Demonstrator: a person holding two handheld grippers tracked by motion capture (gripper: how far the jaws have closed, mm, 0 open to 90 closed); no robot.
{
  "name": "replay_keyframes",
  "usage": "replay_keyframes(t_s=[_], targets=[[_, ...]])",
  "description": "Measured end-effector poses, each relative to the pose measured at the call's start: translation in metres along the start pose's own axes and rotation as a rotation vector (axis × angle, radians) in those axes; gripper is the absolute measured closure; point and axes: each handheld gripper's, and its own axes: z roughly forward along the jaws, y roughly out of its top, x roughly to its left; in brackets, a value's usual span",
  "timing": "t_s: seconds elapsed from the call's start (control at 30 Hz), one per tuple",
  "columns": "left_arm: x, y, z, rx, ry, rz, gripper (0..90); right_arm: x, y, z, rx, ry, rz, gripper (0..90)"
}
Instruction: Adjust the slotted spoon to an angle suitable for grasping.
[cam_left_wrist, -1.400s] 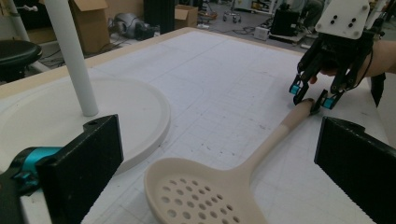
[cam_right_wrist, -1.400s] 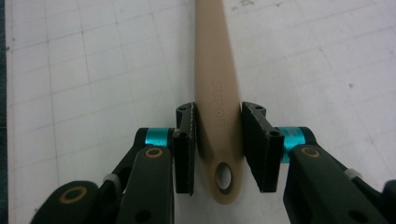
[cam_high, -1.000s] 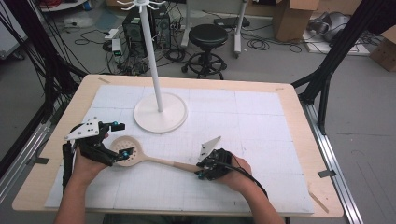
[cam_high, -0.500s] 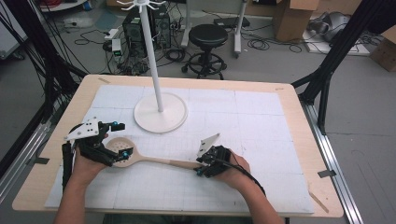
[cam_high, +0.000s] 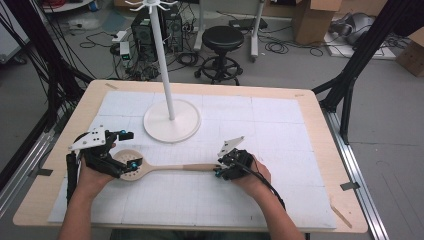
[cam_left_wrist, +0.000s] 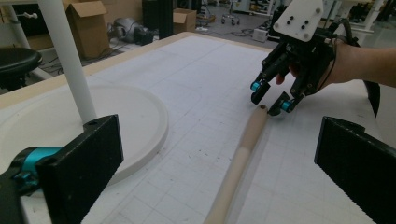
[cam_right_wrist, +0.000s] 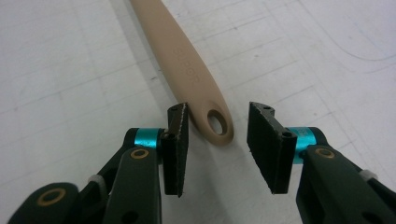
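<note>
Spoon (cam_high: 165, 168) — a tan slotted one with a long handle — lies flat on the white gridded mat (cam_high: 280, 130), its perforated bowl under the left gripper (cam_high: 131, 150) and its handle end between the jaws of the right gripper (cam_right_wrist: 217, 142). The white stand (cam_high: 171, 120) with its round base sits just ahead of the left gripper, apart from the spoon.

The right gripper is released: in the right gripper view its two black pads stand parted on either side of the handle tip, the hanging hole (cam_right_wrist: 215, 122) between them, neither pad touching the handle. The left gripper is also spread wide, its jaws well apart in the left gripper view with the handle (cam_left_wrist: 240, 156) running away from it toward the right gripper (cam_left_wrist: 271, 97).

The step in hand looks like taking hold of the handle end. To do it well, the right gripper should ease a little further forward, so the pads close past the hole on the fuller part of the handle — the very tip is rounded and narrow and could squirt out. The handle sits slightly nearer the left-hand pad in that view, so centring before closing would stop the spoon from being shoved sideways on the mat. Keep the pads low, close to the mat, so they meet the handle's flanks squarely rather than riding over its top. Whether the left gripper is touching the bowl I cannot tell.
</note>
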Motion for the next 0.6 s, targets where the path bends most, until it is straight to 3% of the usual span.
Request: replay_keyframes(t_s=[0.23, 0.4, 0.6], targets=[[0.000, 0.000, 0.001, 0.007, -0.001, 0.000, 1.7, -0.008, -0.002, 0.003, -0.007, -0.029, 0.042, 57.7], [0.000, 0.000, 0.001, 0.010, 0.000, 0.000, 1.7, -0.014, -0.003, 0.005, -0.023, -0.025, 0.083, 57.4], [0.001, -0.001, 0.001, 0.015, 0.004, 0.002, 1.7, -0.013, -0.004, -0.007, -0.061, -0.028, 0.101, 53.9]])
